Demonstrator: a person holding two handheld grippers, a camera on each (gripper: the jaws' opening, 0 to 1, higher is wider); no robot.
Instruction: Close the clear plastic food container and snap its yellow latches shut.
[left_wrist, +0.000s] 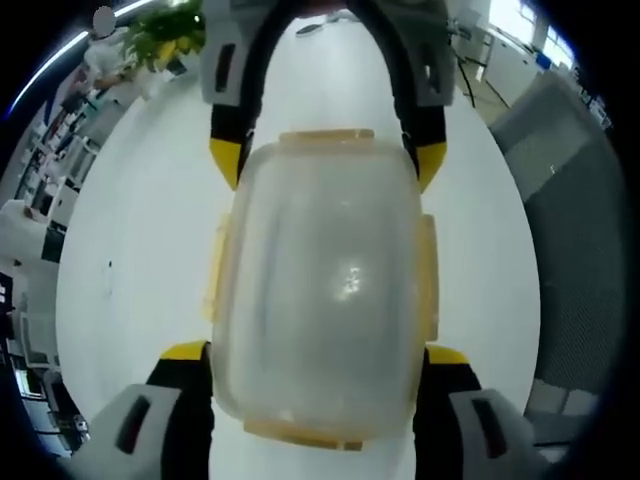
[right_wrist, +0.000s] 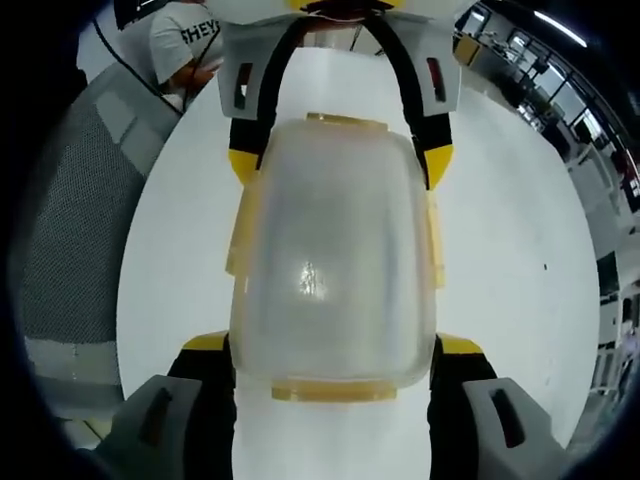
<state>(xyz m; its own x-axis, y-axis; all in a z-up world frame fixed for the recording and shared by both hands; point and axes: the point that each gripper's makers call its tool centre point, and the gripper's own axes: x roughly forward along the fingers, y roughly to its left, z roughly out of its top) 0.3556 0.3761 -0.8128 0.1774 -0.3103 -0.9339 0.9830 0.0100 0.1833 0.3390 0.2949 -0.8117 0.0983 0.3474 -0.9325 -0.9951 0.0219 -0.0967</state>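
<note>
Nearest your left hand: your left gripper (left_wrist: 315, 350) is straddling the near end of the clear plastic container (left_wrist: 322, 290), one yellow-tipped finger (left_wrist: 186, 352) showing at each side of it.
Left jaws: they are sitting against the container's two long sides, gripping it across its width.
Nearest your right hand: your right gripper (right_wrist: 335, 345) is straddling the opposite end of the container (right_wrist: 335, 255), with a yellow fingertip (right_wrist: 458, 346) on either flank.
Right jaws: they are pressing on the container from both sides, clamped on it.
Container: it is lying on the white table (left_wrist: 130, 250), held between your two grippers, with its frosted lid (right_wrist: 330, 230) sitting on top.
Latches: yellow latches (left_wrist: 428, 275) are running along the long edges and both short ends; you cannot tell from these views whether they are snapped down.
Opposite gripper: in each view the other gripper's black arms are arching over the far end, yellow tips touching the container's far corners.
Far left: a green plant (left_wrist: 165, 35) is standing at the table's far edge.
Far right: a person in a white shirt (right_wrist: 185, 40) is standing beyond the table, beside a grey mesh panel (right_wrist: 75, 210).
</note>
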